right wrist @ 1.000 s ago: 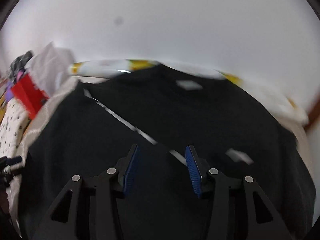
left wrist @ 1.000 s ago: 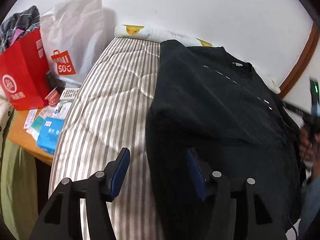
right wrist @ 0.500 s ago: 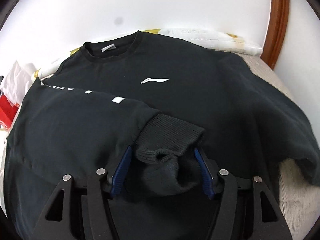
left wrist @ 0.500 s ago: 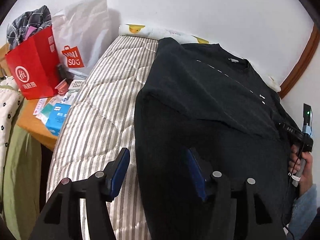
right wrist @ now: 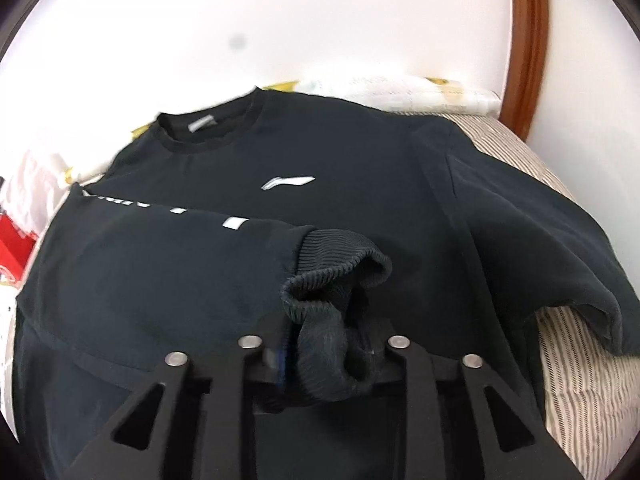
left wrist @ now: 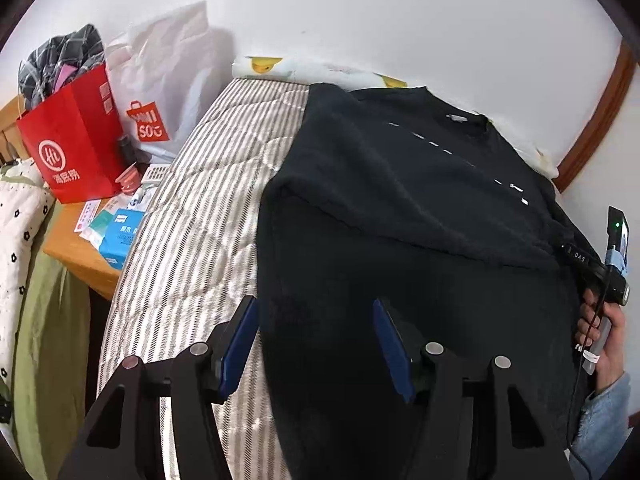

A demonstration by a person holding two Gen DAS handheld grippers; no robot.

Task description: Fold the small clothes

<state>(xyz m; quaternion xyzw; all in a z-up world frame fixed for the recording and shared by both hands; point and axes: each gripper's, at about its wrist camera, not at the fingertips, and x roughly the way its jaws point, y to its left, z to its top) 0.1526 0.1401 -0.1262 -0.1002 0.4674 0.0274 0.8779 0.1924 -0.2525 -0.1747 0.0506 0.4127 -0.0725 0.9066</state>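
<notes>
A black sweatshirt [left wrist: 400,208] lies face up on the striped mattress [left wrist: 208,216], its left sleeve folded across the chest. In the right wrist view the sweatshirt [right wrist: 320,152] shows a white logo, and my right gripper [right wrist: 324,348] is shut on the ribbed sleeve cuff [right wrist: 336,276]. My left gripper [left wrist: 316,340] is open and empty, hovering over the sweatshirt's lower left edge. The right gripper also shows in the left wrist view [left wrist: 600,272], held by a hand at the garment's right side.
A red paper bag [left wrist: 76,144] and a white shopping bag [left wrist: 164,88] stand left of the mattress on a wooden bedside table [left wrist: 76,248] with small boxes. A rolled printed cloth [left wrist: 320,74] lies along the white wall. A brown wooden frame [right wrist: 524,40] rises at right.
My right gripper has closed on the sleeve cuff that lay between its open fingers. The left gripper has stayed open and drawn back a little.
</notes>
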